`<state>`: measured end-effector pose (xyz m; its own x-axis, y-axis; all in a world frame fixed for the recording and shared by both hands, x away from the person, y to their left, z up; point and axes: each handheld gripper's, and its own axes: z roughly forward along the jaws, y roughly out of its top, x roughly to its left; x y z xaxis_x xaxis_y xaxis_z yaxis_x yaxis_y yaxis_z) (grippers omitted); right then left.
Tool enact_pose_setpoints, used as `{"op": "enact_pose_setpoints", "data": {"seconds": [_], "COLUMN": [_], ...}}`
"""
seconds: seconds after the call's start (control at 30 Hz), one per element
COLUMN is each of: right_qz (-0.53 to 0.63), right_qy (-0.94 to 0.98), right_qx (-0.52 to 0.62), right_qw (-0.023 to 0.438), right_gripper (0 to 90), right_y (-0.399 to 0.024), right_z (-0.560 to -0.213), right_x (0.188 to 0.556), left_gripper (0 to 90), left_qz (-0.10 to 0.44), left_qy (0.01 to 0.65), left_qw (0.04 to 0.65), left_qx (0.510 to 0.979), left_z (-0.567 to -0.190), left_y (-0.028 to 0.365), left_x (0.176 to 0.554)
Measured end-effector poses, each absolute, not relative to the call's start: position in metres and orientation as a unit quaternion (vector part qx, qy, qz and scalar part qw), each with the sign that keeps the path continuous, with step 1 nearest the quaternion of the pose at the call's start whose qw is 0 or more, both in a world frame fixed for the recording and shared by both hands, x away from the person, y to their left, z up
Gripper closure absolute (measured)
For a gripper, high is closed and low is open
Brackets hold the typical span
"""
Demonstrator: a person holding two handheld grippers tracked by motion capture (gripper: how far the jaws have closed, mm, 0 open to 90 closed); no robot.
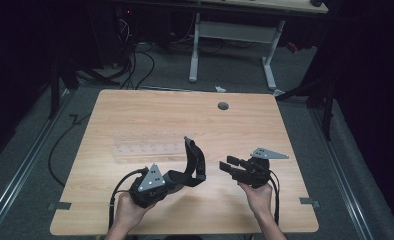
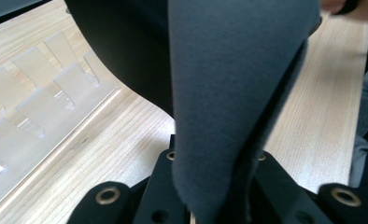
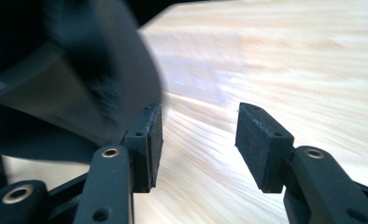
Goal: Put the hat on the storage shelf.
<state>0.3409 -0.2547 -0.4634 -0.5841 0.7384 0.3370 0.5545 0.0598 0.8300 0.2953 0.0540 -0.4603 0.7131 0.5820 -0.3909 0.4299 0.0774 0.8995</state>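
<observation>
Your left gripper [image 1: 177, 181] is clamped on the dark grey strap [image 1: 194, 162], the jaws pinched tight on its lower end near the front of the wooden table [image 1: 135, 107]. From that grip the strap rises off the tabletop and curls upward in an arc, its free end standing highest, toward the middle of the table. In the left gripper view the strap's [image 2: 229, 93] grey felt-like face runs straight up out of the closed jaws, with a darker band behind it.

Your right gripper [image 1: 228, 167] is released: its jaws stand apart with nothing between them, and you see bare wood between the two pads [image 3: 261, 144] in the right gripper view. It sits just to the right of the strap, pointing left toward it, near but apart. In that view the strap [image 3: 79, 88] looms blurred at the left, beside the left pad.

Beyond the strap a clear plastic rack [image 1: 145, 147] lies flat on the table; its upright slots [image 2: 46, 79] show in the left gripper view.
</observation>
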Motion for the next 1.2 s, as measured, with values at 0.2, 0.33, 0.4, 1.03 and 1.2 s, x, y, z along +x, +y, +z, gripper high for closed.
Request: {"op": "enact_pose_setpoints", "data": {"seconds": [0.2, 0.33, 0.4, 1.03, 1.2], "right_qz": [0.462, 0.407, 0.399, 0.351, 0.326], "right_qy": [0.731, 0.743, 0.743, 0.753, 0.767], "right_qx": [0.485, 0.505, 0.511, 0.519, 0.505], "right_qw": [0.13, 0.162, 0.166, 0.199, 0.225], "right_gripper": [48.1, 46.2, 46.0, 40.4, 38.8], "right_y": [-0.268, -0.276, -0.276, -0.279, -0.271], "right_z": [-0.493, -0.514, -0.517, -0.53, -0.531], "right_x": [0.347, 0.353, 0.354, 0.36, 0.359], "left_gripper": [86.0, 85.9, 85.9, 85.6, 85.6], "left_qz": [0.051, 0.044, 0.045, 0.05, 0.059], "left_qy": [0.384, 0.387, 0.391, 0.432, 0.443], "left_qw": [0.64, 0.65, 0.654, 0.686, 0.687], "left_qx": [0.663, 0.652, 0.646, 0.584, 0.573], "left_z": [-0.457, -0.453, -0.451, -0.434, -0.432], "left_y": [0.061, 0.067, 0.07, 0.098, 0.104], "left_x": [0.296, 0.297, 0.298, 0.31, 0.313]}}
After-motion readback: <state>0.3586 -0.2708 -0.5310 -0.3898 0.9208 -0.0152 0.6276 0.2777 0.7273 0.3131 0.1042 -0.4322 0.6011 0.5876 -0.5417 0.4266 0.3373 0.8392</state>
